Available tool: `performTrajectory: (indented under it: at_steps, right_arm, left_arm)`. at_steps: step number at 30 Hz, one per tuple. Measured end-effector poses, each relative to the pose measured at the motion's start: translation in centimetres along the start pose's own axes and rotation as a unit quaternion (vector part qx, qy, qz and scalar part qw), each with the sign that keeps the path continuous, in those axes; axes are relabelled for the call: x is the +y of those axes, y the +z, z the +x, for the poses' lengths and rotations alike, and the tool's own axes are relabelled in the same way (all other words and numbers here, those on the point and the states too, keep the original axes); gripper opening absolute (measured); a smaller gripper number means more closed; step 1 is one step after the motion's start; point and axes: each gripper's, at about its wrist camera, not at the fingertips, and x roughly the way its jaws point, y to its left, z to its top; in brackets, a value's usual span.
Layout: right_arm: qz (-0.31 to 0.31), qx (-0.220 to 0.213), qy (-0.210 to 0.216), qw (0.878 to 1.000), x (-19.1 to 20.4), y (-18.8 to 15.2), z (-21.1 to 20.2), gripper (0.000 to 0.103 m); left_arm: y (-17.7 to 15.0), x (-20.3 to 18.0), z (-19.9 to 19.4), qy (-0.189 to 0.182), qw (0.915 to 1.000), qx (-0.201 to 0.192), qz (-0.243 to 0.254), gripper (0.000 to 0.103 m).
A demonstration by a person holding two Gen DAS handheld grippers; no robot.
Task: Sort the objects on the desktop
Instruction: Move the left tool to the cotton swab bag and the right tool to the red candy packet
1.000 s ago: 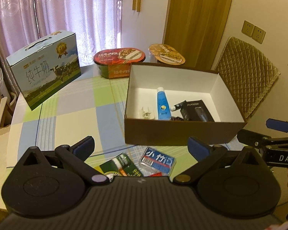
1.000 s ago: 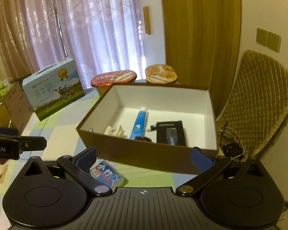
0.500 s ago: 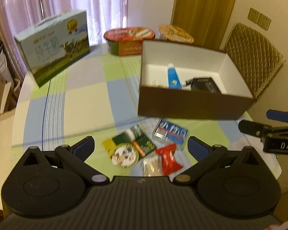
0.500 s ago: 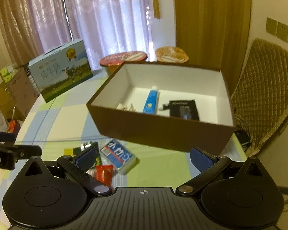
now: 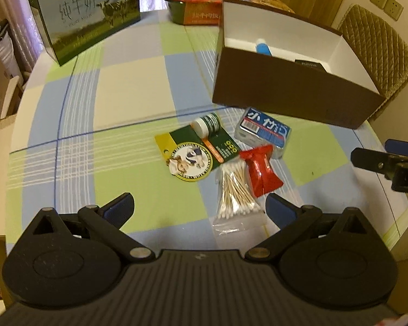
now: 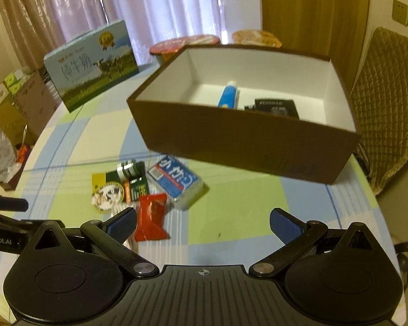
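Observation:
A brown box (image 5: 291,100) (image 6: 239,141) with a white inside holds a blue tube (image 6: 228,96) and a black packet (image 6: 277,106). On the checked cloth in front of it lie a blue tissue pack (image 5: 262,131) (image 6: 175,178), a green carded item (image 5: 200,149) (image 6: 119,184), a red wrapper (image 5: 261,169) (image 6: 151,217) and a bag of cotton swabs (image 5: 235,193). My left gripper (image 5: 200,209) hangs open above the cloth, just short of the swabs. My right gripper (image 6: 202,224) is open too, its left finger beside the red wrapper.
A milk carton (image 5: 87,13) (image 6: 92,65) stands at the back left. Two noodle bowls (image 5: 200,6) (image 6: 187,44) sit behind the box. A quilted chair (image 5: 378,46) (image 6: 386,116) stands right of the table, and cardboard boxes (image 6: 16,108) stand on the floor at left.
Both grippers have pulled back and tilted down, so the small items in front of the box have come into full view. Nothing was gripped or moved.

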Motion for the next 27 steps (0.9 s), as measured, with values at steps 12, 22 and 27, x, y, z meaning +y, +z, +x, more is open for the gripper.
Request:
performTrajectory:
  at_steps: [12, 22, 27]
  right_arm:
    - [0.000, 0.048, -0.003, 0.999, -1.0, -2.2, 3.1, 0.101]
    - [0.009, 0.071, -0.006, 0.997, -2.5, -2.3, 5.0, 0.101]
    - [0.019, 0.078, -0.008, 0.997, -3.4, -2.0, 5.8, 0.101]
  left_arm:
    - [-1.2, -1.5, 3.6, -0.009, 0.9997, 0.014, 0.017, 0.093]
    - [-0.4, -2.1, 6.9, -0.018, 0.9991, 0.037, 0.012, 0.074]
    - [0.4, -2.8, 8.1, -0.029, 0.9986, 0.042, 0.014, 0.068]
